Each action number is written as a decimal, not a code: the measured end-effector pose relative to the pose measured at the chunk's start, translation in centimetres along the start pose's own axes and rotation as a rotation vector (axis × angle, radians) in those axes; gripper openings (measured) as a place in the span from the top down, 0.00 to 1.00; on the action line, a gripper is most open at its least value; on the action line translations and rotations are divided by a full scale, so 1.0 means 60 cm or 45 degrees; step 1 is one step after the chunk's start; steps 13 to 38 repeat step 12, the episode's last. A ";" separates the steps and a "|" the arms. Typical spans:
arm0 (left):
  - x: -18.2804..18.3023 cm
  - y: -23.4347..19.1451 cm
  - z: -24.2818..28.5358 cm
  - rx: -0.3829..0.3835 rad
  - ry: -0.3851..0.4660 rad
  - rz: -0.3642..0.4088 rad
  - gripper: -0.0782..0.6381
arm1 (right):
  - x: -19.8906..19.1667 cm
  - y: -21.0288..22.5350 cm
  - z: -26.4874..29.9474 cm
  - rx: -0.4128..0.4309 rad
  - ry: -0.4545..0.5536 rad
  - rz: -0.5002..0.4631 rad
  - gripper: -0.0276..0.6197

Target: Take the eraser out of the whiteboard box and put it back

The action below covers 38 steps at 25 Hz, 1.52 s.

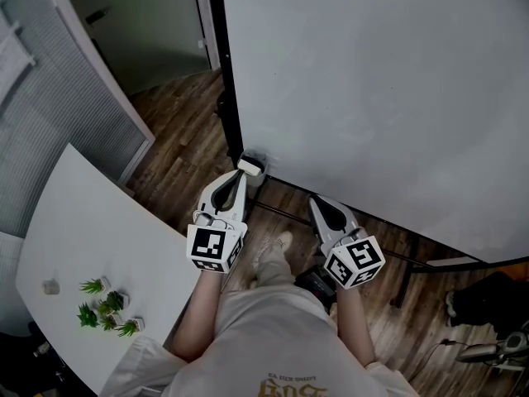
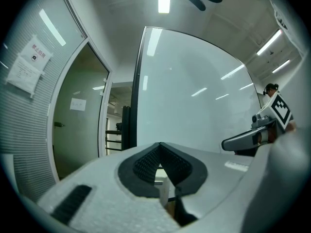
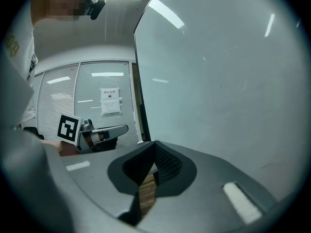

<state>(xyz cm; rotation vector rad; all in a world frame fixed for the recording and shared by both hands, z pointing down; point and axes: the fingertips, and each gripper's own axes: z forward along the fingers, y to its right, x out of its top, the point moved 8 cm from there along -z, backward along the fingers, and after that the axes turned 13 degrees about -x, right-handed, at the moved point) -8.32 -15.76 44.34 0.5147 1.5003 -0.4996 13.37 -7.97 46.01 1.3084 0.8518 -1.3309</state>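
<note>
With your left fingers [image 2: 146, 165] and right fingers [image 3: 167, 163] closed together on nothing, and the box [image 1: 250, 167] at mid-frame by the corner of the whiteboard [image 1: 372, 98] just beyond the left ones, its eraser too small to make out, you are either about to fetch it or have it back in.

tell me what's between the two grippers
In the head view, wood floor, a thin dark bar and the person's shoe lie between the left gripper and the right gripper.

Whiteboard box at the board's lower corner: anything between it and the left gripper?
Nothing visible does. The shut left gripper points straight at the whiteboard box, with its tip close to it.
</note>
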 end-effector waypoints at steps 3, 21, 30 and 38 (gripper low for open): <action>0.000 -0.002 -0.001 0.001 0.001 -0.004 0.89 | -0.001 0.000 0.000 -0.006 -0.007 -0.021 0.94; 0.000 -0.006 -0.003 0.000 0.004 -0.009 0.89 | 0.000 -0.006 0.004 0.003 -0.012 -0.039 0.94; 0.000 -0.006 -0.003 0.000 0.004 -0.009 0.89 | 0.000 -0.006 0.004 0.003 -0.012 -0.039 0.94; 0.000 -0.006 -0.003 0.000 0.004 -0.009 0.89 | 0.000 -0.006 0.004 0.003 -0.012 -0.039 0.94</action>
